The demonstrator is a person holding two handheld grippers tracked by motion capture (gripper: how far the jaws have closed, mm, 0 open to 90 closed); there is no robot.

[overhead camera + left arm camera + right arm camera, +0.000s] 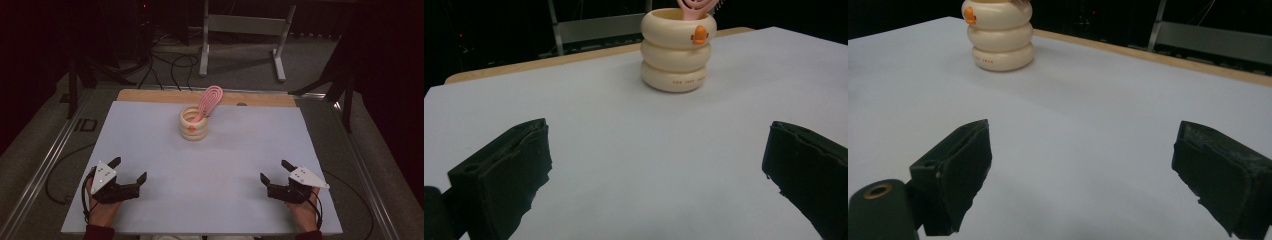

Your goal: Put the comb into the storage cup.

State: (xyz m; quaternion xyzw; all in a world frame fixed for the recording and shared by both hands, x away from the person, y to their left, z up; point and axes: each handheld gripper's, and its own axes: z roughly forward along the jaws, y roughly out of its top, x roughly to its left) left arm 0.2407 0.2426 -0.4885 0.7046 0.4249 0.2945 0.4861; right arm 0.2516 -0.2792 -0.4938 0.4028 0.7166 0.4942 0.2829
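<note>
The cream ringed holder (195,124) stands upright at the far middle of the white table (210,165), well apart from both grippers. From the left gripper (131,170) it lies toward 1 o'clock; from the right gripper (275,171), toward 11 o'clock. Both grippers rest near the table's near edge with jaws spread wide, holding nothing. The left gripper view shows an orange mark (698,34) and small lettering on the holder's side. In the holder stands a pink paddle brush (210,99), leaning toward 1 o'clock in the high view.
</note>
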